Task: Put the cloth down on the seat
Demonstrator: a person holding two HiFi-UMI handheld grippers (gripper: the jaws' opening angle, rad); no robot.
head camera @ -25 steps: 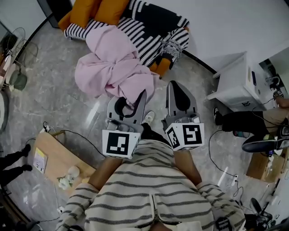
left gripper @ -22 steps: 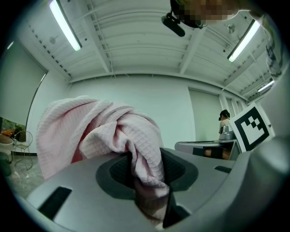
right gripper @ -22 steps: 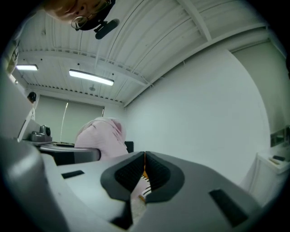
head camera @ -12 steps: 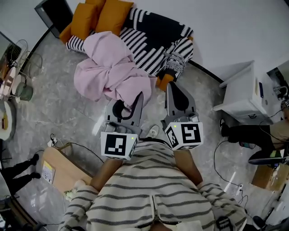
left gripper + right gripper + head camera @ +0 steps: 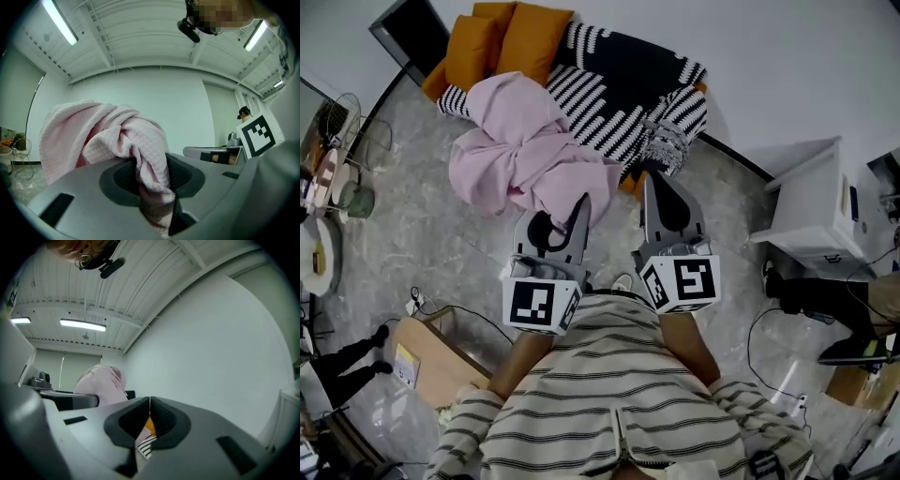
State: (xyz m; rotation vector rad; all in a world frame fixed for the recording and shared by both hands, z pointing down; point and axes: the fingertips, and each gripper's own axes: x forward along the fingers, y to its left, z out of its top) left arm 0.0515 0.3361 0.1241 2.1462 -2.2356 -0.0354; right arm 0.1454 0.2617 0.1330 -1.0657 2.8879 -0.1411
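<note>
A pink waffle-weave cloth (image 5: 530, 155) hangs bunched in front of me, one fold pinched in my left gripper (image 5: 579, 204), which is shut on it. The left gripper view shows that fold (image 5: 140, 145) squeezed between the jaws of the left gripper (image 5: 151, 176). The seat is a low sofa (image 5: 623, 80) under a black-and-white striped cover, with orange cushions (image 5: 506, 37) at its left end. The cloth's far part overlaps the sofa's front edge. My right gripper (image 5: 649, 180) is beside the left one, shut and empty; in its own view the right gripper (image 5: 149, 401) points at the sofa.
A white cabinet (image 5: 825, 202) stands at the right by the wall. A wooden box (image 5: 422, 352) and cables lie on the grey floor at lower left. Another person's legs (image 5: 825, 298) are at the right. A dark panel (image 5: 411, 33) leans at the sofa's left end.
Both grippers and the held cloth have moved a little toward the sofa, which now sits lower and fuller in the head view. The grips are unchanged.
</note>
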